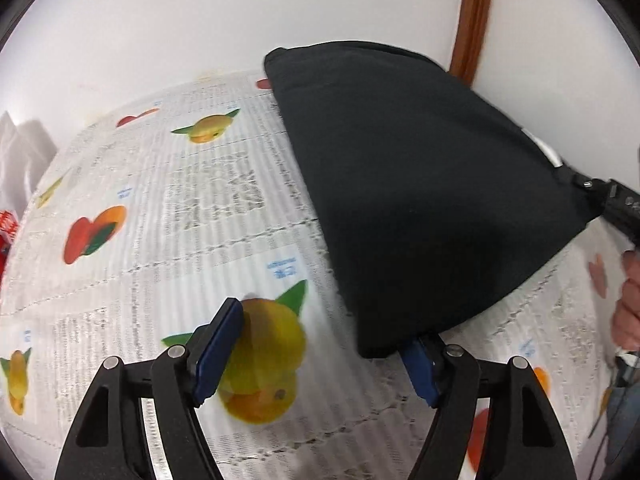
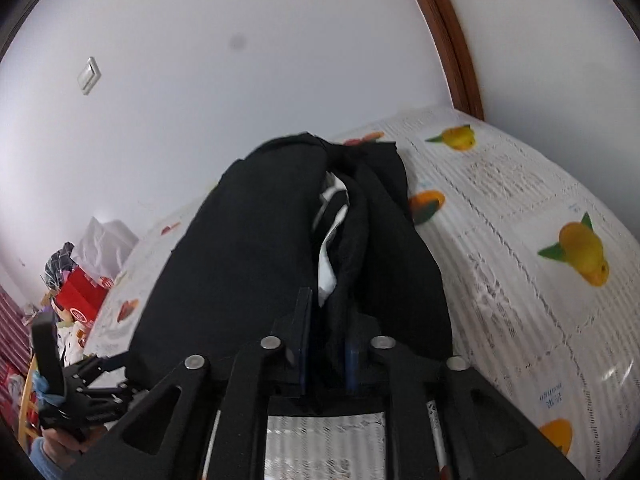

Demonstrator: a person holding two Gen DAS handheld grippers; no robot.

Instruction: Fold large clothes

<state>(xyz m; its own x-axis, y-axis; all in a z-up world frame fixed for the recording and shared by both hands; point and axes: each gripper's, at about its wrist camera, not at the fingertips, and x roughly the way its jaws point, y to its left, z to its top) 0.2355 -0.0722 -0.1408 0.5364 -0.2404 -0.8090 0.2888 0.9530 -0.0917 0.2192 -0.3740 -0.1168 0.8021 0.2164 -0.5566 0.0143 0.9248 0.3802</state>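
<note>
A black garment (image 1: 420, 184) lies partly folded on a bed with a fruit-print sheet (image 1: 168, 216). In the left wrist view my left gripper (image 1: 320, 352) is open; its right finger sits under the garment's near corner, and its left finger is over the sheet. The right gripper shows at the right edge (image 1: 600, 192), holding the garment's far corner lifted. In the right wrist view my right gripper (image 2: 326, 340) is shut on a bunched edge of the black garment (image 2: 248, 248), with white lining (image 2: 328, 260) showing in the fold. The left gripper shows at the lower left (image 2: 80, 384).
A white wall and a brown wooden door frame (image 2: 452, 48) stand behind the bed. A red box (image 2: 80, 300) and cluttered items lie beside the bed on the left. A light switch (image 2: 89, 75) is on the wall.
</note>
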